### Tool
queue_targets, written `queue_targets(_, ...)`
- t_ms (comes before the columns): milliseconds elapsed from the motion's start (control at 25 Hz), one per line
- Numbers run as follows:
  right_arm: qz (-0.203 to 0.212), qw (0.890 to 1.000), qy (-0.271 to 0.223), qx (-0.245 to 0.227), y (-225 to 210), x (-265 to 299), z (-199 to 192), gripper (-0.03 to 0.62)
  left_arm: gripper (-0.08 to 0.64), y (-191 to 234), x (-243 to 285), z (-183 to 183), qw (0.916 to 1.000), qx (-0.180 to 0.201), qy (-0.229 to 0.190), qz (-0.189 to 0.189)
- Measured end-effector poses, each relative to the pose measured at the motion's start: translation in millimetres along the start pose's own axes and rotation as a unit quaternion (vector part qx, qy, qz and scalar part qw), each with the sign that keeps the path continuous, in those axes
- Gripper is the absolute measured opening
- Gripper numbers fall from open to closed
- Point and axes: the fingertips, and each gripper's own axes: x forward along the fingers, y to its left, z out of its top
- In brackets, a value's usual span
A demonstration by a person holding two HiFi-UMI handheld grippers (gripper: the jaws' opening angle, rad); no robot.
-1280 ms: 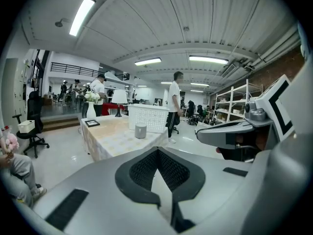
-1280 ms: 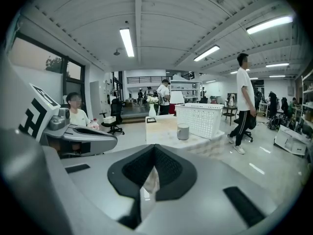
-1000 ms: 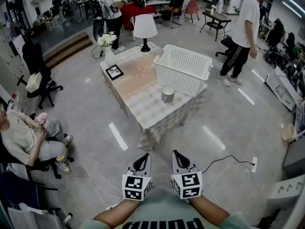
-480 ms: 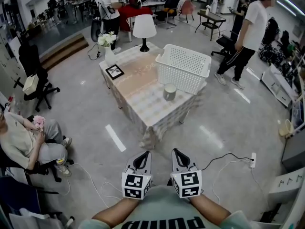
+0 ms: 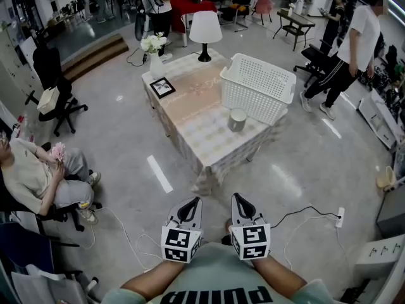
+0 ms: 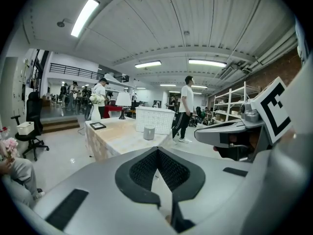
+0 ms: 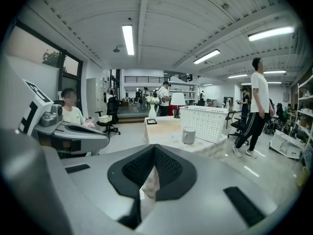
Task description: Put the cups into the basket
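Note:
A grey cup [image 5: 237,120] stands on the checked table [image 5: 196,128], just in front of the white basket [image 5: 258,87]. Both grippers are held low and close to my body, well short of the table. My left gripper [image 5: 188,206] and right gripper [image 5: 240,202] are shut with nothing between the jaws. In the left gripper view the cup [image 6: 149,132] and basket [image 6: 155,119] show far off beyond the shut left gripper [image 6: 157,150]. From the right gripper view the cup [image 7: 189,135] sits before the basket [image 7: 208,121], past the shut right gripper [image 7: 154,147].
A lamp [image 5: 205,30], a vase of flowers [image 5: 155,56] and a photo frame [image 5: 162,87] stand on the table's far half. A person sits at the left [image 5: 31,176]; another stands at the right [image 5: 354,49]. A cable and socket strip [image 5: 340,217] lie on the floor.
The table, cup and basket have shifted right and a little lower in the head view. Both grippers stay shut in the same place before my body.

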Motion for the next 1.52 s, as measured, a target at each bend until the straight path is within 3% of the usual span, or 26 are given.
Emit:
queue_targets(680,0.016,1.000,0.005,-0.008,-58.8,49.0,14.2,0.012,0.002,2.1,68.3,27.4,0.9996,-0.002,0.003,0.027)
queue_targets(1520,0.068,0.998,-0.002,-0.019,-140.0,104.4,28.5,0.012,0.002,-14.3,160.1,50.3,0.9966,-0.012,0.014,0.080)
